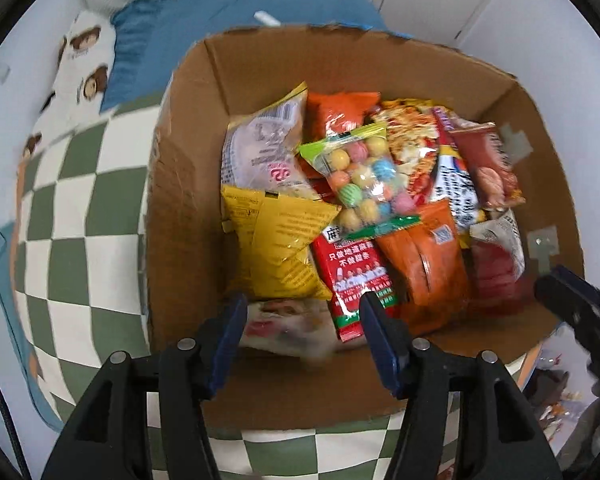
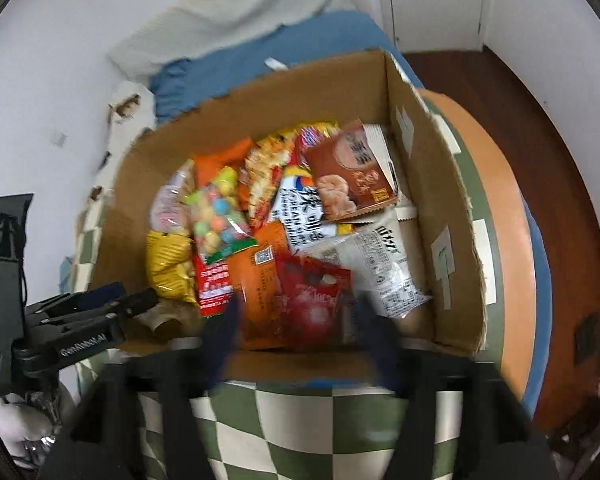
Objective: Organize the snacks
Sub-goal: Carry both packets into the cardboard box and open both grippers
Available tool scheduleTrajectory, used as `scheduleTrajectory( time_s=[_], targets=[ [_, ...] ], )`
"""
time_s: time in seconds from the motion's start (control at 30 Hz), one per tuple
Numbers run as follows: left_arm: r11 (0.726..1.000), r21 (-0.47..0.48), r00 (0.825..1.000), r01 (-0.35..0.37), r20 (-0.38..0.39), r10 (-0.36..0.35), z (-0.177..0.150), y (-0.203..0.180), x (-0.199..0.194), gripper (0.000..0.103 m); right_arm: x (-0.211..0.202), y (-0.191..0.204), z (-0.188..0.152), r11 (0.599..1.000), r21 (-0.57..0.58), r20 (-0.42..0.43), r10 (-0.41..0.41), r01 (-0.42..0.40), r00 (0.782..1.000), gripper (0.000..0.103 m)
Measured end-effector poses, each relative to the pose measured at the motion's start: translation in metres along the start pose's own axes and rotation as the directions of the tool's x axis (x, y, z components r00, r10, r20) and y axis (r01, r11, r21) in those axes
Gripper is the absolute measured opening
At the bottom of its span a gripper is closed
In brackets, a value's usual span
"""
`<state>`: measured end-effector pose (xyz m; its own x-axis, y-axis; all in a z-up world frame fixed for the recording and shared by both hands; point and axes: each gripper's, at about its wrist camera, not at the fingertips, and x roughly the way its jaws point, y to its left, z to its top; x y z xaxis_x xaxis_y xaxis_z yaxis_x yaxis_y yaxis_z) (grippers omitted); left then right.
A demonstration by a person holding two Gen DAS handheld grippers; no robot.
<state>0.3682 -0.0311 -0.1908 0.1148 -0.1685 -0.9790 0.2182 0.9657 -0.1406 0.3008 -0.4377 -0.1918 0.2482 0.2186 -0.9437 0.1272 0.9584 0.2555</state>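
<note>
1. Left gripper (image 1: 302,312): the jaws stand partly apart above the near wall of the cardboard box (image 1: 188,160). A pale, blurred packet (image 1: 284,328) lies in the gap between the blue pads (image 1: 230,336). Whether the pads press on it cannot be told from the pictures.

2. Right gripper (image 2: 296,320): released, nothing between its fingers. It is blurred and points down over the near edge of the box, directly above a red packet (image 2: 312,300) and an orange packet (image 2: 256,296).

3. Box contents: the snacks lie heaped on the box floor. A yellow bag (image 1: 280,248) sits toward the near-left corner, a clear bag of coloured balls (image 1: 360,176) lies on top in the middle, and a brown packet (image 2: 348,176) leans toward the far-right corner. A white packet (image 2: 384,272) lies along the right wall.

4. Support: the box rests on a green-and-white checkered cloth (image 1: 80,208), with blue bedding (image 1: 228,28) beyond its far wall.

5. Step in hand, as judged: the right gripper appears to have let go of a packet into the box; the left appears about to deliver the pale packet, or to have just dropped it.

6. Next move, as judged: the left jaws should clear the pale packet fully, then both grippers should lift above the box walls before fetching more snacks. The loose flaps and the crowded heap call for a straight vertical exit.
</note>
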Motion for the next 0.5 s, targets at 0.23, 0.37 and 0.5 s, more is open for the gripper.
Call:
scheduleTrajectory(
  time_s=[0.23,0.37,0.5],
  targets=[
    [1.000,-0.003,1.000,-0.017,0.021,0.017,0.004,0.002,0.004,0.092,0.018,0.010,0.014,0.988,-0.077,-0.024,-0.139,0.137,0.990,0.098],
    [0.999,-0.005,0.999,-0.032,0.028,0.032,0.003,0.001,0.005,0.094,0.023,0.011,0.018,0.971,-0.124,-0.021,-0.207,0.203,0.978,0.099],
    [0.999,-0.015,0.998,-0.041,0.037,0.042,0.002,0.002,0.005,0.094,0.026,0.011,0.015,0.963,-0.137,-0.014,-0.234,0.230,0.972,0.099]
  ],
)
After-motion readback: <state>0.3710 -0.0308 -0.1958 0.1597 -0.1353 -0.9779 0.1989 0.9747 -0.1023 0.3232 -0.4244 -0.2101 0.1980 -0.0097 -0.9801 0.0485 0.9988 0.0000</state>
